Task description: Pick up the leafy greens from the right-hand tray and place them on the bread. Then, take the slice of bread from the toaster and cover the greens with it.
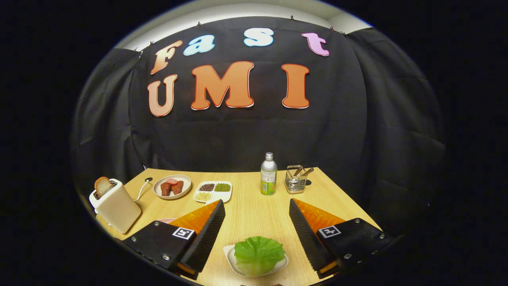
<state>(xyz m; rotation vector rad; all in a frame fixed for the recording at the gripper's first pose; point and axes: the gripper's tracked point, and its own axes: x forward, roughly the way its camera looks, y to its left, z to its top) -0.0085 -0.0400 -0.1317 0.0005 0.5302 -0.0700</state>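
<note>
A green leafy lettuce piece (258, 252) lies on a small white tray (231, 259) on the wooden table, low between my two fingers. My gripper (257, 208) is open wide above the table, fingertips spread to either side and a little beyond the greens, touching nothing. A cream toaster (116, 206) stands to the left of the left finger with a slice of toasted bread (103, 186) sticking up from its slot. A bit of pink plate (166, 220) peeks out behind the left finger; what lies on it is hidden.
Beyond the fingers are a round plate with meat pieces (172, 186), a white divided dish of beans (213, 191), a metal bottle with a green label (268, 174) and a wire basket with utensils (296, 179). A white cable (141, 190) runs from the toaster.
</note>
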